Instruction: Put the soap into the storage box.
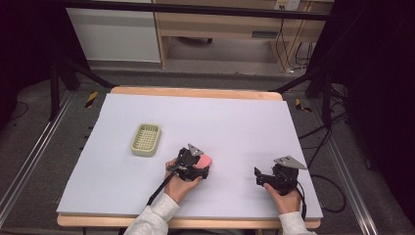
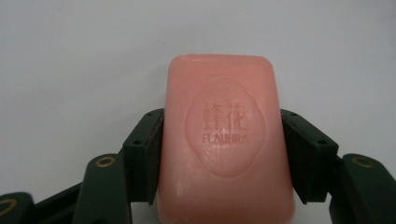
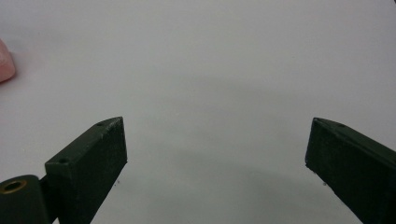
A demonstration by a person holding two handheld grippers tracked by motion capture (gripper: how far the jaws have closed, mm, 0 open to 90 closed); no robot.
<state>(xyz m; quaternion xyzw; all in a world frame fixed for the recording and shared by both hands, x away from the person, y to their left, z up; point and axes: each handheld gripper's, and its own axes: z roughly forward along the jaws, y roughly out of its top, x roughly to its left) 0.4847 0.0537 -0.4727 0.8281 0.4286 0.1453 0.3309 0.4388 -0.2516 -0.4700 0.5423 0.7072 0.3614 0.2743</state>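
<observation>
A pink bar of soap (image 2: 224, 140), stamped with a round emblem and the letters FLAUHRA, sits between the two black jaws of my left gripper (image 2: 219, 149), which press on its long sides. In the high view the soap (image 1: 206, 160) shows as a pink patch at the tip of the left gripper (image 1: 202, 166), near the table's middle. My right gripper (image 1: 261, 177) rests at the front right with its jaws wide apart and nothing between them (image 3: 217, 154). A corner of the soap (image 3: 5, 65) peeks in at the left edge of the right gripper view.
A pale green ribbed soap dish (image 1: 146, 139) lies to the left of the left gripper on the white table sheet (image 1: 235, 122). The wooden table edge (image 1: 195, 92) runs along the back. Black frame legs and cables stand beyond the table's sides.
</observation>
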